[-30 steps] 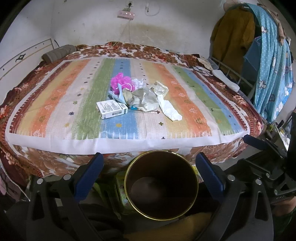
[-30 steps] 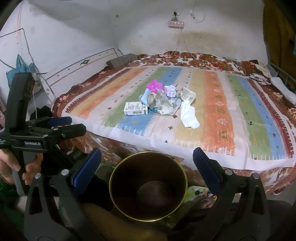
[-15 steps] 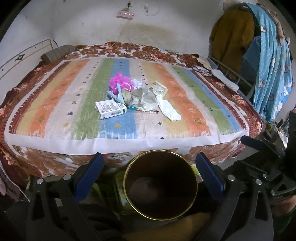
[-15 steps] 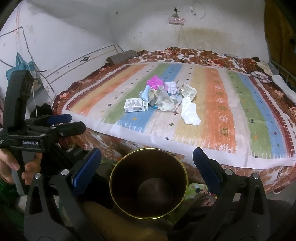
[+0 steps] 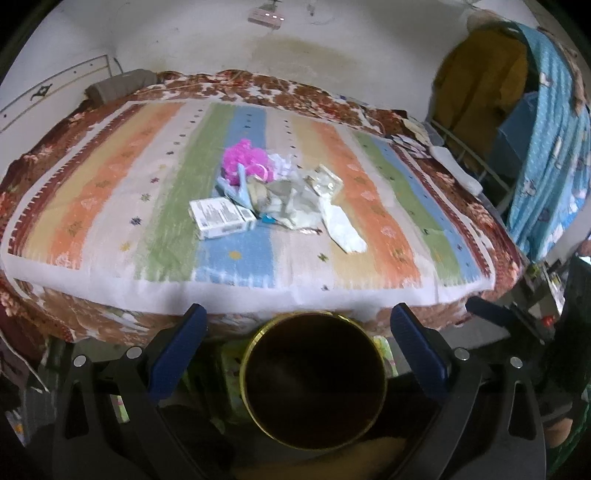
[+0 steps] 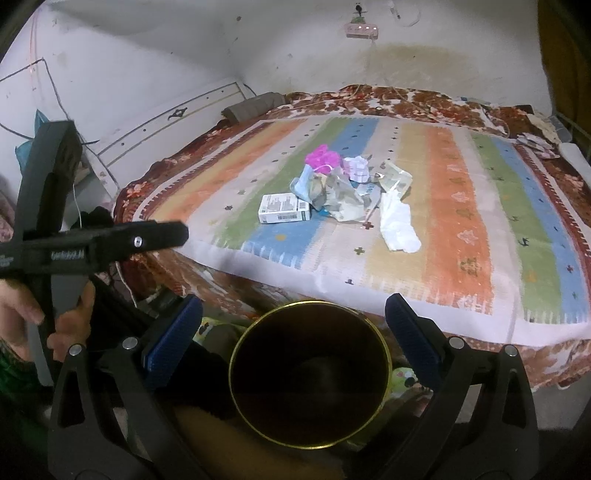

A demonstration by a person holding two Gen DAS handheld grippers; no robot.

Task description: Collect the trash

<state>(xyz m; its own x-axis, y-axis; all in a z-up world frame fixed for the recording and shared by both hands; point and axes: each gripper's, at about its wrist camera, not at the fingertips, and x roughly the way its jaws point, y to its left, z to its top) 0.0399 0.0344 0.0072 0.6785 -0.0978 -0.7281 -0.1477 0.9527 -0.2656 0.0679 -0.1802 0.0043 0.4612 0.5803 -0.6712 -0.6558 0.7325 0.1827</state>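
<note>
Hovering with jaws apart and empty, the left tool (image 5: 297, 328) and right tool (image 6: 293, 319) flank the dark gold-rimmed round bin (image 5: 314, 380) below the striped bed (image 5: 110, 206), ready for its central heap of crumpled trash (image 5: 277, 199).

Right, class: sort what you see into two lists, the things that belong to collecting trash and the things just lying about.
For the job: bin, box, pink puff, crumpled paper, white tissue.

Lying about: striped blanket, grey roll, power strip, blue cloth.
</note>
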